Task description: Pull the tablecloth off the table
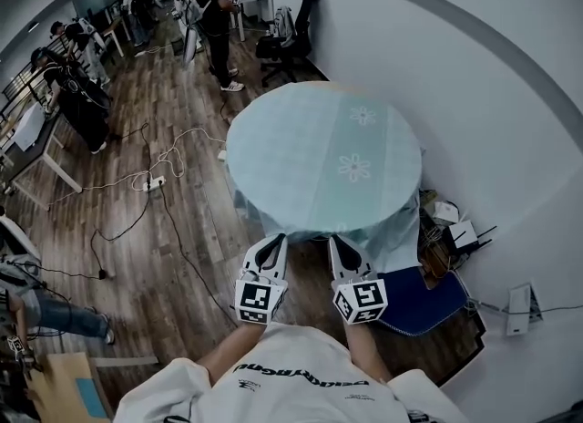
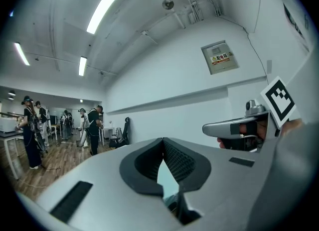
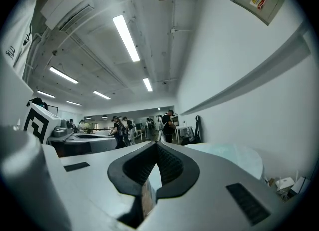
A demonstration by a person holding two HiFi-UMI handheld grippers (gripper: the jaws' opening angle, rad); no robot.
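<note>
Both our grippers are clamped shut on the near hem of the tablecloth (image 1: 314, 152), with the left gripper (image 1: 273, 241) and right gripper (image 1: 339, 241) side by side and a pale sliver of cloth caught in each. The rest of it lies smooth over the whole round table right ahead of us. There's a blue mat (image 1: 424, 307) on the floor just to the right and a cable tangle (image 1: 168, 161) off left. An office chair (image 1: 290, 34) and people (image 1: 211, 6) are further back.

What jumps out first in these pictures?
The big round tablecloth, pale blue-green with white flowers, fills the middle of the head view beside the white wall. At its near edge sit the left gripper and right gripper, both shut. Cables snake over the wooden floor at left.
</note>
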